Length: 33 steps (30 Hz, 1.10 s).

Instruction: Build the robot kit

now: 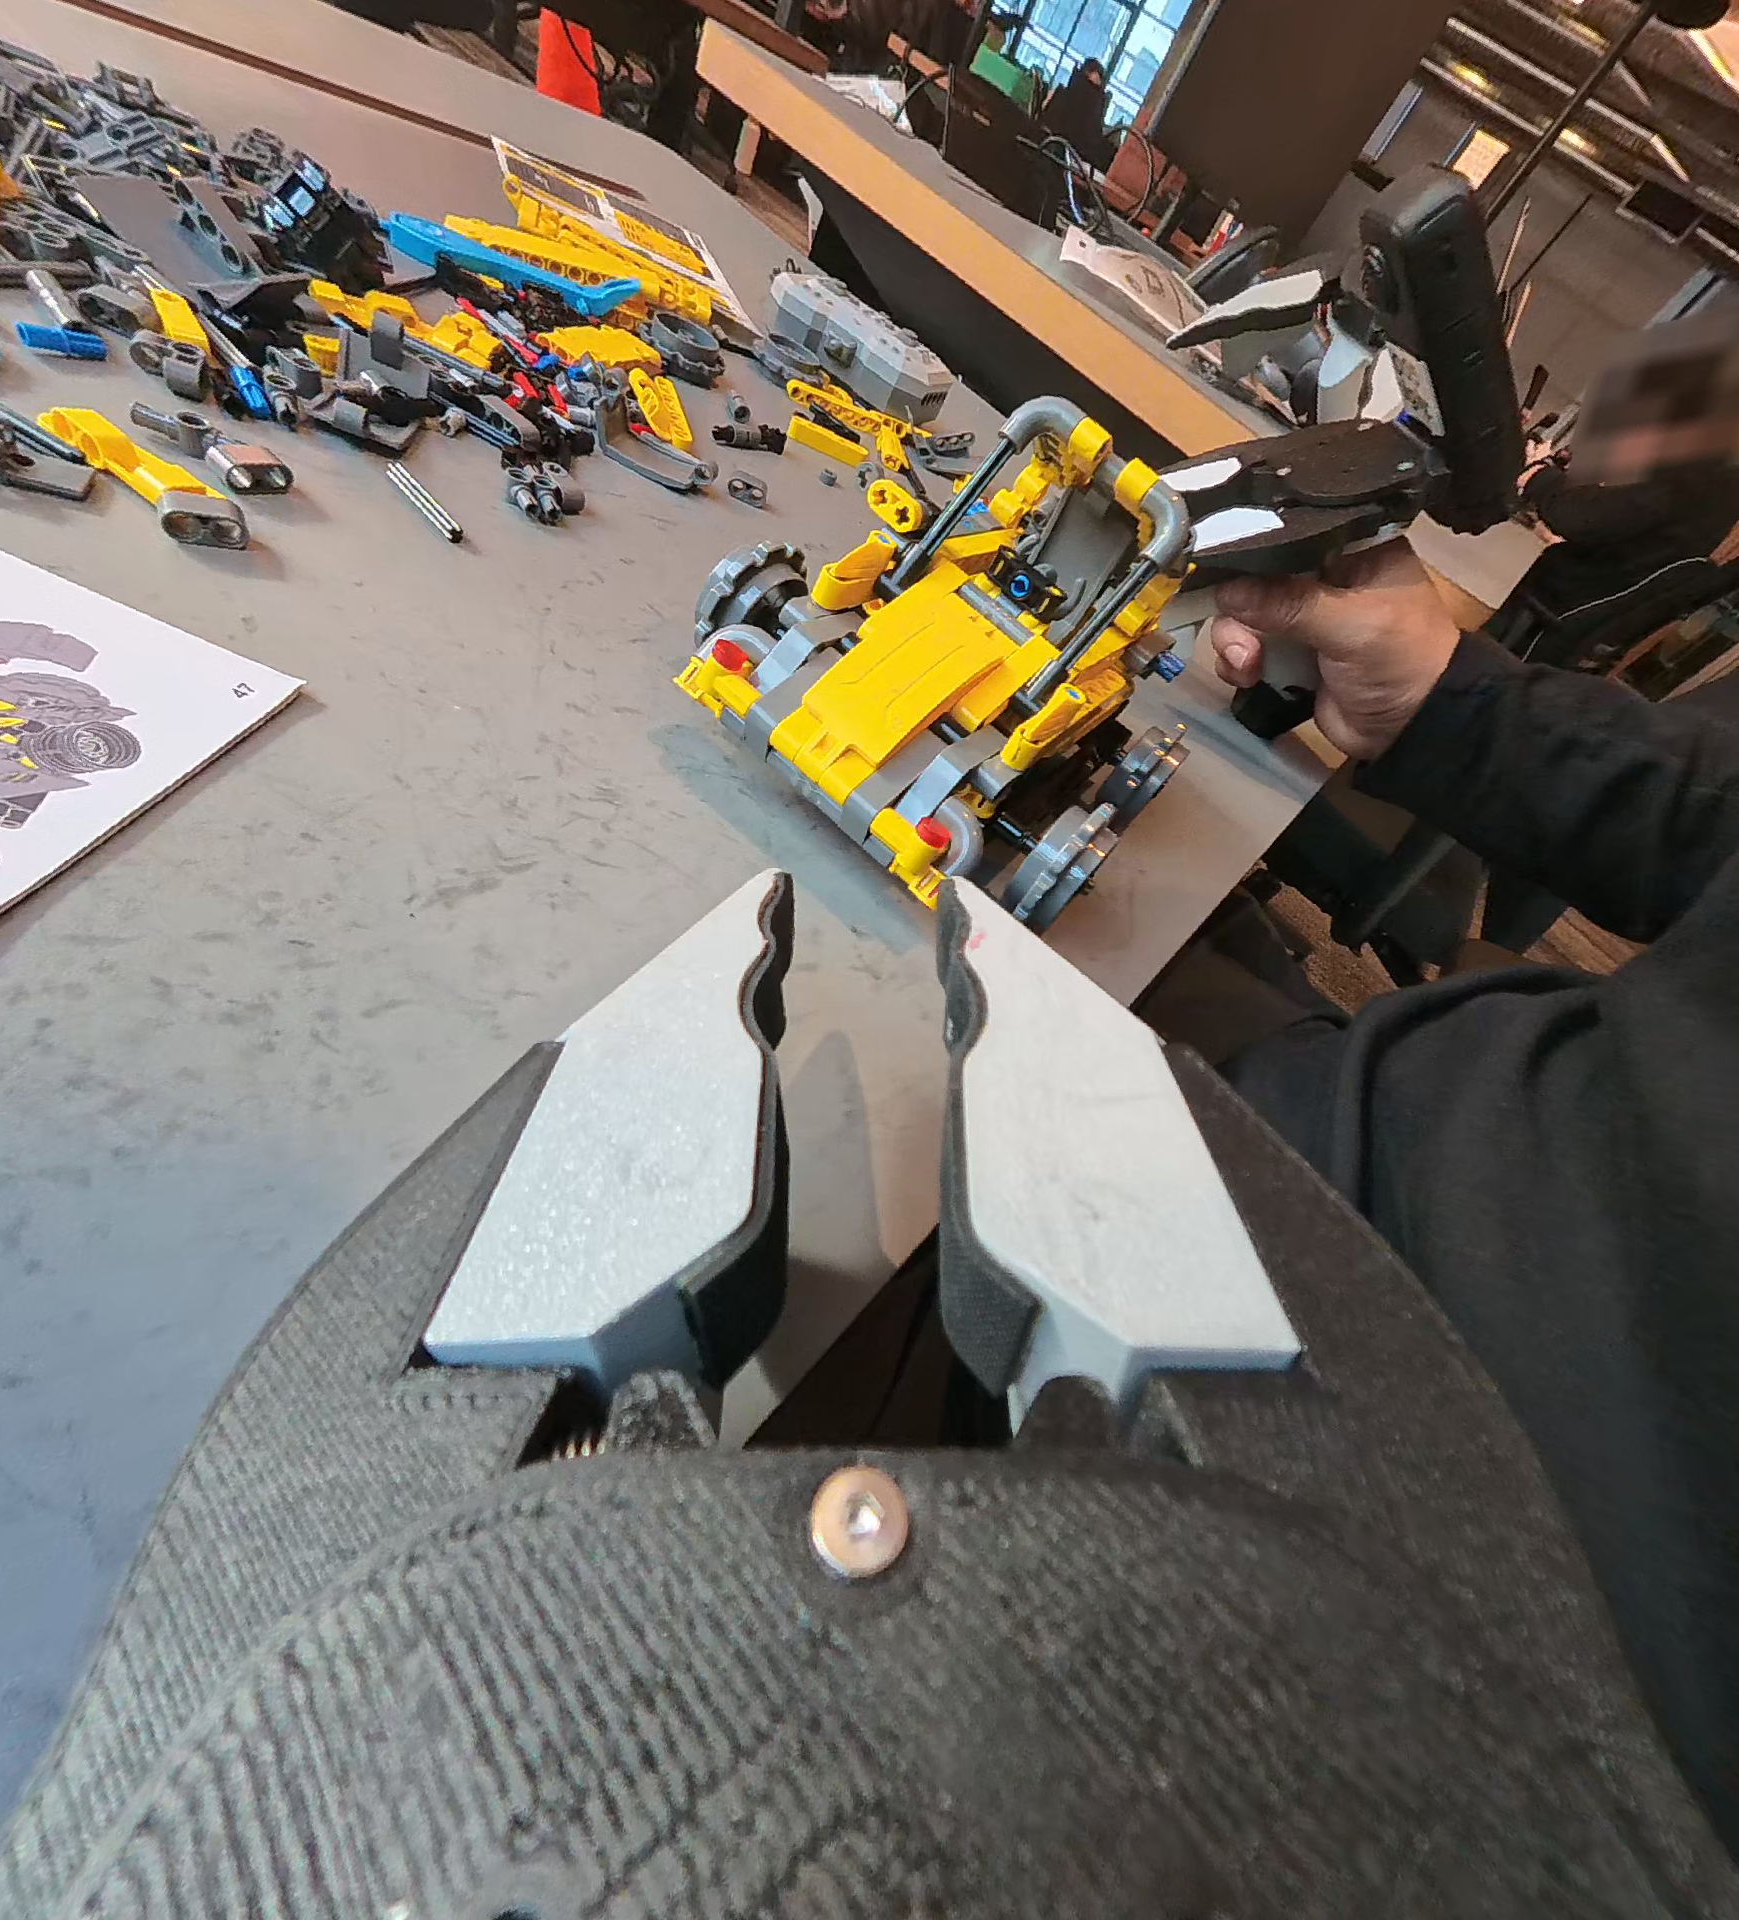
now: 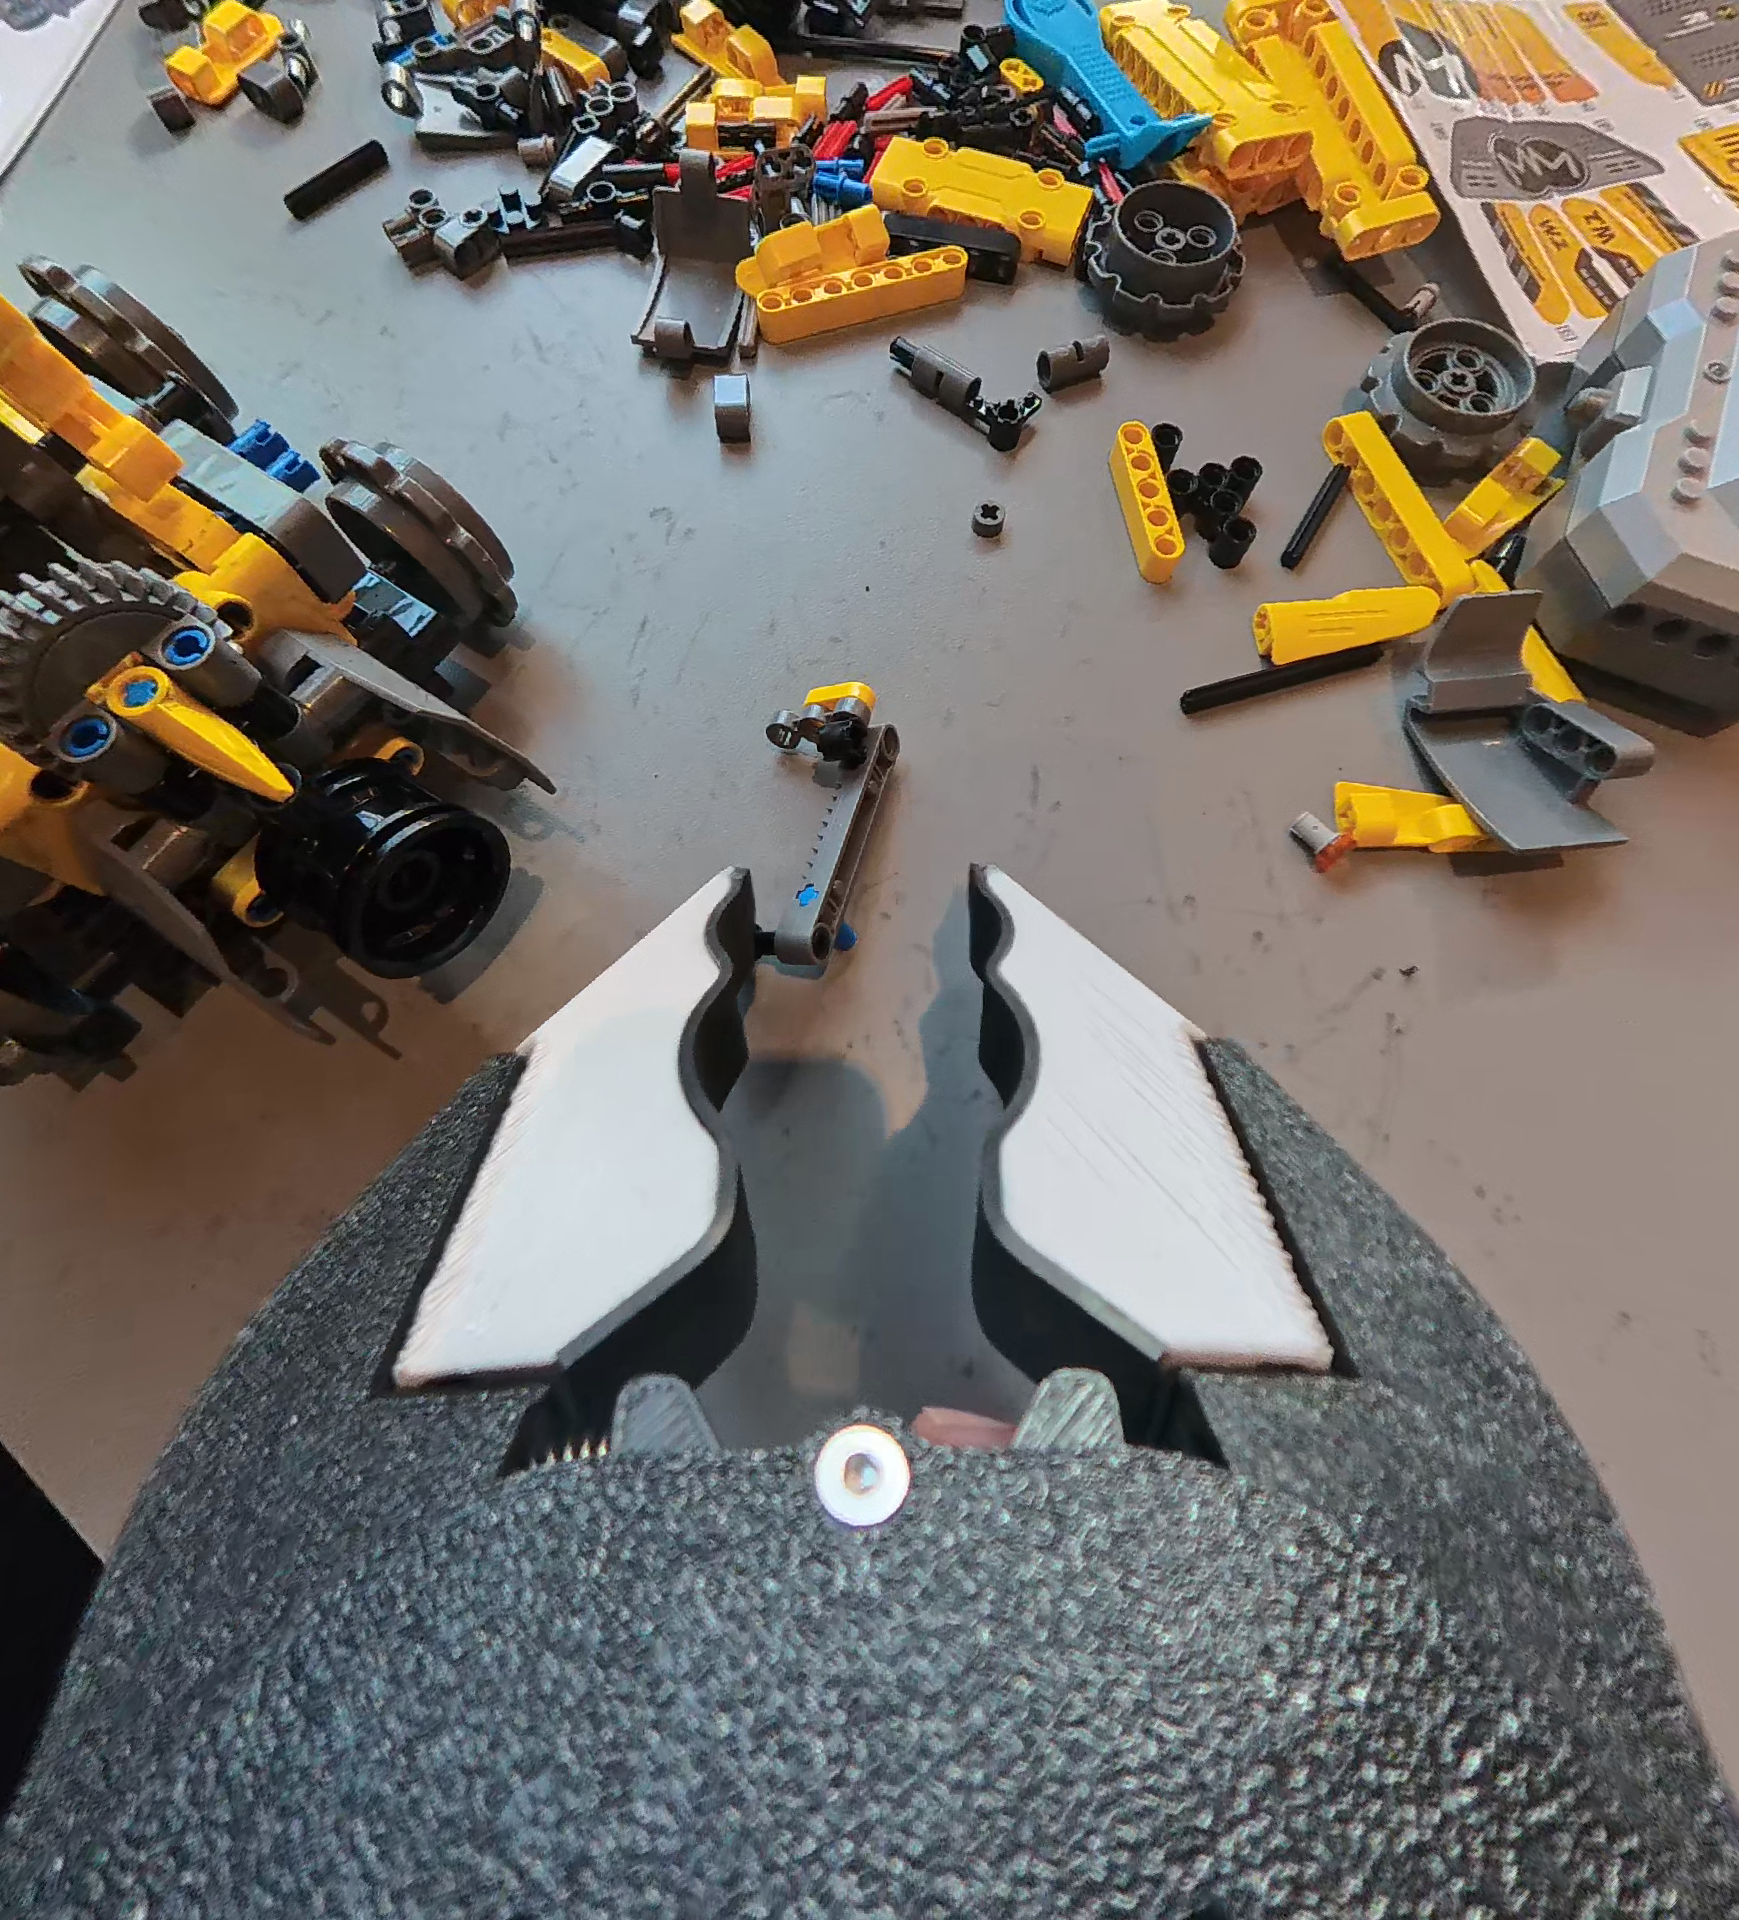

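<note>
My left gripper (image 1: 863,899) is open and empty, low over the grey table (image 1: 408,1039), pointing at a partly built yellow and grey brick vehicle (image 1: 932,675) a short way ahead. My right gripper (image 2: 860,883) is open, just above the table. A small grey beam assembly with a yellow end (image 2: 837,831) lies flat between and just ahead of its fingertips, its near end right beside the left finger (image 2: 626,1091). The vehicle (image 2: 148,644) stands to its left. In the left wrist view a hand holds the right gripper (image 1: 1192,509) by the vehicle's roll cage.
A wide pile of loose yellow, grey, black and blue parts (image 2: 896,187) covers the far table. A grey block housing (image 2: 1696,468) and a sticker sheet (image 2: 1571,135) lie at the right. An open instruction booklet (image 1: 34,727) lies left. The table edge (image 1: 1229,894) runs close on the right. Some 30 cm of space lies between my two pairs of fingers.
</note>
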Tool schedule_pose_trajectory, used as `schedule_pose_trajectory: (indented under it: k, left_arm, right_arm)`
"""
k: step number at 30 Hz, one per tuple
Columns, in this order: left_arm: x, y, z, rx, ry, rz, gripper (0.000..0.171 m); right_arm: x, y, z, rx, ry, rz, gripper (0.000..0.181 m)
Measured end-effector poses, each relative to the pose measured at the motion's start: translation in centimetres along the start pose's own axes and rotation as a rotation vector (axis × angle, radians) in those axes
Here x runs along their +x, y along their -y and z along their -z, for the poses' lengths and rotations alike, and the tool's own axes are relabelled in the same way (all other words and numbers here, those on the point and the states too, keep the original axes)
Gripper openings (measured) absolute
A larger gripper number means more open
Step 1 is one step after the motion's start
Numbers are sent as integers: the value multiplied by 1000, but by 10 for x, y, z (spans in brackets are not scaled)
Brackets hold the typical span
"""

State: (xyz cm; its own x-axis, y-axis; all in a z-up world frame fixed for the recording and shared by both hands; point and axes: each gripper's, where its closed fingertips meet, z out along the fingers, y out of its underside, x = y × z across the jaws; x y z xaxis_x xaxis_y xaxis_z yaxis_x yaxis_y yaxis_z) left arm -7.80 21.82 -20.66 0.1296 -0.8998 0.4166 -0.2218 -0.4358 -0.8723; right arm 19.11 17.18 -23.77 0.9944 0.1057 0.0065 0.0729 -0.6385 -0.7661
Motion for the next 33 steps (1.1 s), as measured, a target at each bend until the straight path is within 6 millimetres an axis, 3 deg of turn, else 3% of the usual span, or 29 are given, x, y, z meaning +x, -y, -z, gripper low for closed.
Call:
schedule_pose_trajectory:
  k: [4, 9, 15, 21, 25, 29, 33]
  left_arm:
    - [0, 1, 1, 1, 2, -7, 25]
    - [0, 3, 0, 10, 13, -17, 25]
    - [9, -3, -9, -14, -9, -7, 27]
    - [5, -3, -12, -26, 45, -58, 27]
    - [5, -1, -14, -29, 65, -78, 28]
    - [7, 3, -15, -38, 82, -112, 28]
    - [8, 4, -12, -42, 109, -148, 27]
  right_arm:
    - [-3, 2, 1, 10, 13, 11, 30]
    - [-1, 11, 13, 101, 9, -15, 35]
    - [-3, 0, 30, 115, 36, -25, 36]
    - [-2, -5, 40, 109, 71, -86, 37]
    - [-5, 4, 28, 85, 99, -117, 35]
    - [-6, -3, 5, -34, 137, -159, 31]
    - [-12, -7, -2, -77, 180, -153, 14]
